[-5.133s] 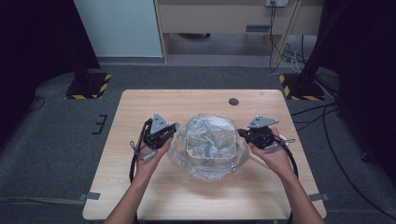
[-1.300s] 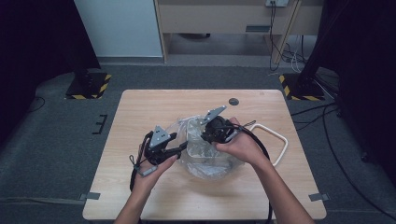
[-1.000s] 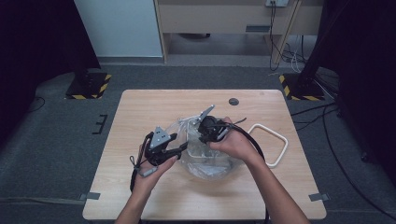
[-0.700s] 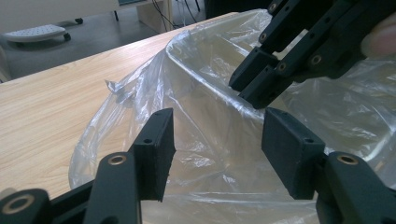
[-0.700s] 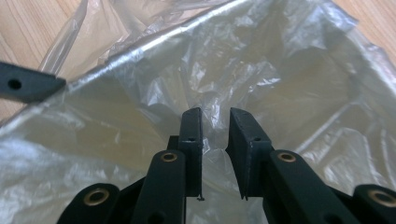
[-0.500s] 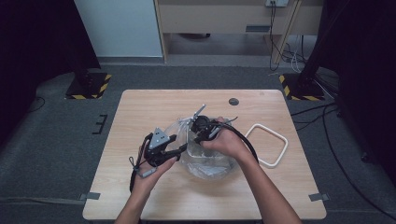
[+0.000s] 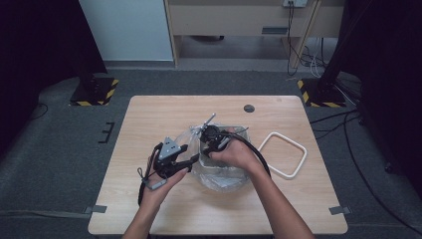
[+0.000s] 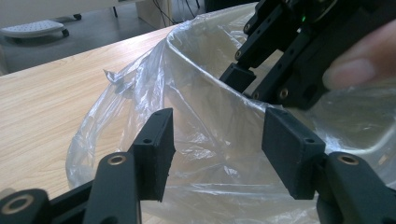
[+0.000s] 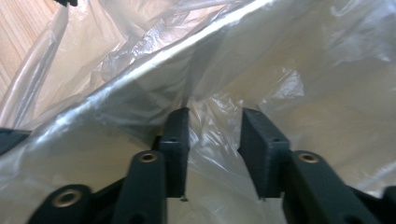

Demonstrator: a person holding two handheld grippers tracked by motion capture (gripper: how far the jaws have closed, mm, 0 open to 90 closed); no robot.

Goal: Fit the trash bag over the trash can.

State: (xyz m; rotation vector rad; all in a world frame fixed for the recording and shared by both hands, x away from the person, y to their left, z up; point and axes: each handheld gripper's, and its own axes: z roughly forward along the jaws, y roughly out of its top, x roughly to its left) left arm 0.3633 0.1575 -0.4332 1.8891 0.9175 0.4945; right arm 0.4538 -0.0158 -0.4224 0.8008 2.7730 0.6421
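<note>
**Mia:** What is in the middle of the light wooden table (image 7: 149, 124)?

**Ben:** A small pale square bin (image 7: 238, 132) with a thin see-through plastic bag (image 7: 219, 177) over it. The bag is crinkly. It hangs over the rim of the bin and puffs out around its sides.

**Mia:** Where is the left gripper (image 7: 191, 159)?

**Ben:** It sits just beside the left side of the bin, low by the table. In the left gripper view its two black pads (image 8: 156, 149) stand wide apart. The bag bulges right in front of them, but the pads do not press on it. So it is open and holds nothing.

**Mia:** And the right gripper (image 7: 204, 132)?

**Ben:** It is over the bin, at the left part of the rim, and points down into it. Its jaws have just been opening. In the right gripper view, crumpled bag lies between the two pads (image 9: 177, 140). It looks loose there, not squeezed. I would call that gripper open too.

**Mia:** Are the two grippers close?

**Ben:** Yes, very near each other. The left gripper view shows the right one just above the rim, with a fingertip on it.

**Mia:** What else is on the table?

**Ben:** A white square ring frame (image 7: 278, 172) lies flat to the right of the bin, apart from it. A small dark round spot (image 7: 249, 108) is near the far edge.
</note>
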